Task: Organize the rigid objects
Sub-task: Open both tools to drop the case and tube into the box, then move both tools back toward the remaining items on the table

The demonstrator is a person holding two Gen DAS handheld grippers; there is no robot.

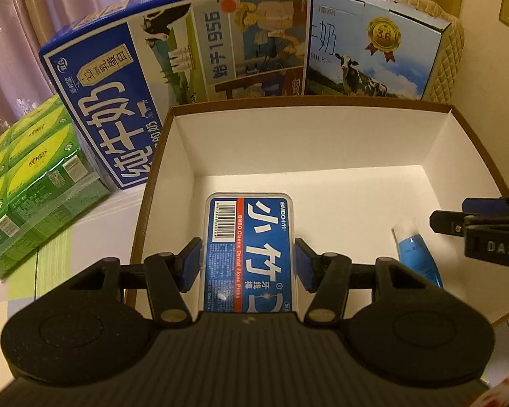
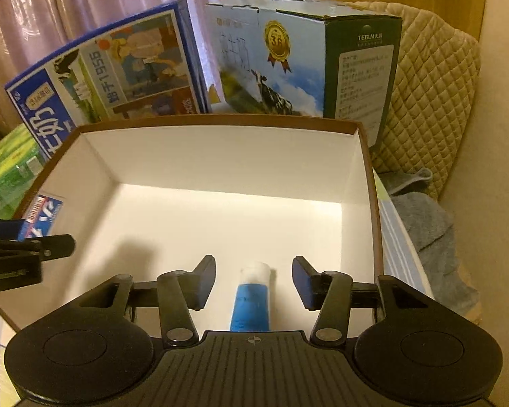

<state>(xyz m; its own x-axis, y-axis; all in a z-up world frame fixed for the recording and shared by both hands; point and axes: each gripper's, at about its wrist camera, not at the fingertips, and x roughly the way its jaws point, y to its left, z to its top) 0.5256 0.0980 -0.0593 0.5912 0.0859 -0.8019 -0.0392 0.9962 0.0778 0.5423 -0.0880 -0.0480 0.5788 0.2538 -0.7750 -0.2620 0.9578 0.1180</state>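
Nearest, the left hand-held gripper (image 1: pixel 247 264) clamps the floss pick box (image 1: pixel 249 251) by its long sides, low inside the open cardboard box (image 1: pixel 322 142), probably to set it down flat. The right hand-held gripper (image 2: pixel 253 283) stands open around the blue tube (image 2: pixel 251 300), pads clear, so it looks released onto the floor. Behind, milk cartons (image 1: pixel 173 64) stand upright.

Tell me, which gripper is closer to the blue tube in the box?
Right. The right gripper sits over the blue tube, which lies between its open fingers. The left gripper is off to the side, clamping the floss pick box.
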